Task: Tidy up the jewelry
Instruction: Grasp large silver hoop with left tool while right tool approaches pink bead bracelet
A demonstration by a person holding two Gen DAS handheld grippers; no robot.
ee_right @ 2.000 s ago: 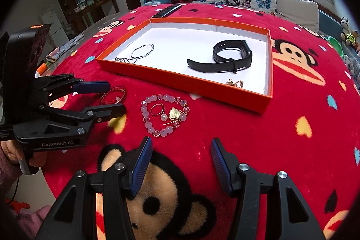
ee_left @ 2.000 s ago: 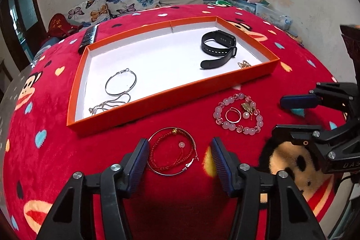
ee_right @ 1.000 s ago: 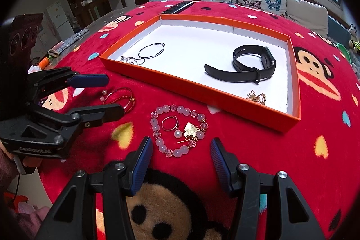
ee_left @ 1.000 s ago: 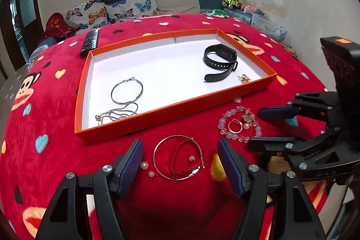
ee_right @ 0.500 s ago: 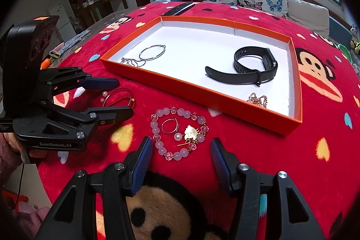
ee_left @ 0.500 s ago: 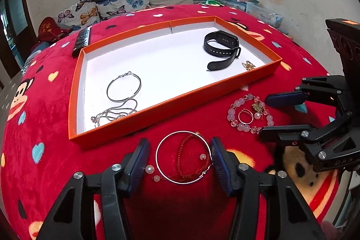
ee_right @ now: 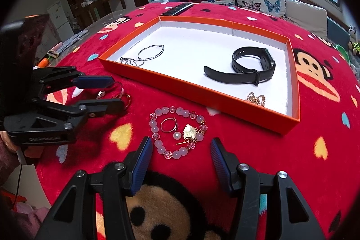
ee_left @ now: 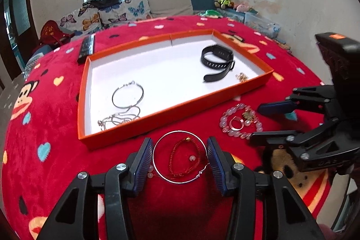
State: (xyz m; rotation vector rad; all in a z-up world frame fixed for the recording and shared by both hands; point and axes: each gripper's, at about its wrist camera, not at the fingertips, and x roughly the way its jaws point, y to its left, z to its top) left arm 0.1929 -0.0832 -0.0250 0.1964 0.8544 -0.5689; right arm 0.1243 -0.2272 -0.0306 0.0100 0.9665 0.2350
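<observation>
Red monkey-print blanket; left gripper housing reads roughly "GenRobot.AI".

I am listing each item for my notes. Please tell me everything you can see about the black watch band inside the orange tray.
The black watch band looks like matte rubber or silicone, with a slim dark module on its curved side and small holes along the strap. It is buckled into a loop, and a long tail lies flat toward the tray's middle. It rests on the white floor of the orange tray, in the right part, touching nothing else. A small gold piece lies near it, apart.
</observation>
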